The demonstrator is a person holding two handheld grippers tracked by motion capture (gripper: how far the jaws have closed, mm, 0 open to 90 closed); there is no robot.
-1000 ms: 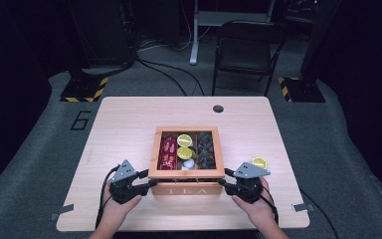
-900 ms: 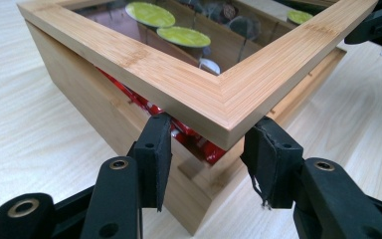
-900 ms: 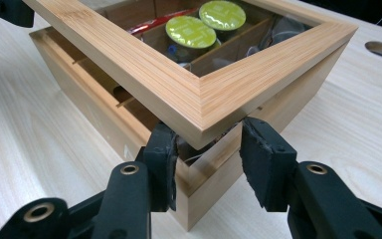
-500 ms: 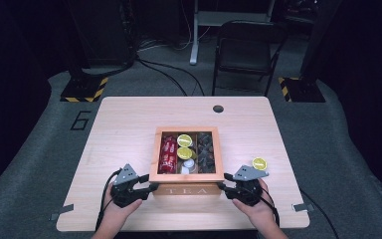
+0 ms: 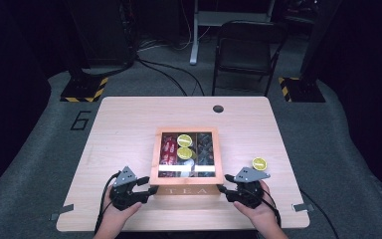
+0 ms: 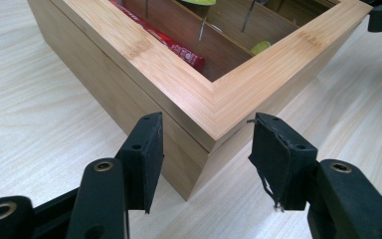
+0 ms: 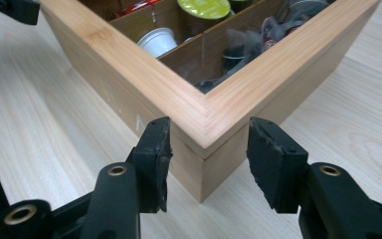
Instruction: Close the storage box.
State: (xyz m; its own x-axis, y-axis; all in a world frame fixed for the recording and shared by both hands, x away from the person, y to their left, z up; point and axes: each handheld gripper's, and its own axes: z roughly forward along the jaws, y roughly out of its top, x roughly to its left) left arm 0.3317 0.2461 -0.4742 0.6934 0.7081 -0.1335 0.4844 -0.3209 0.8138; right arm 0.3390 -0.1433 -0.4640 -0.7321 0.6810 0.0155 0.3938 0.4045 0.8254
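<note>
Close to the person, the left gripper (image 5: 149,190) sits at the near left corner of the box (image 5: 187,177), and the right gripper (image 5: 223,189) sits at the near right corner. Both hands rest low on the bench (image 5: 129,129).

In the left gripper view, the fingers (image 6: 146,149) have just been opening. They are spread now, one on each side of the box (image 6: 214,99) corner, and the pads do not press on the wood. In the right gripper view it is the same: the fingers (image 7: 154,149) have just been opening and stand apart around the box (image 7: 209,117) corner, with a small gap on both sides.

The box sits flat on the bench, near the front edge, in the middle. Its lid is a wood frame with a clear pane. Under it are red packets (image 5: 168,149), yellow-green pods (image 5: 184,141) and dark packets (image 5: 205,148).

A bit right of the box, one yellow-green pod (image 5: 259,163) lies alone on the bench.

Farther back, a small round hole (image 5: 218,108) is in the bench. Behind the bench stands a dark chair (image 5: 243,52).
</note>
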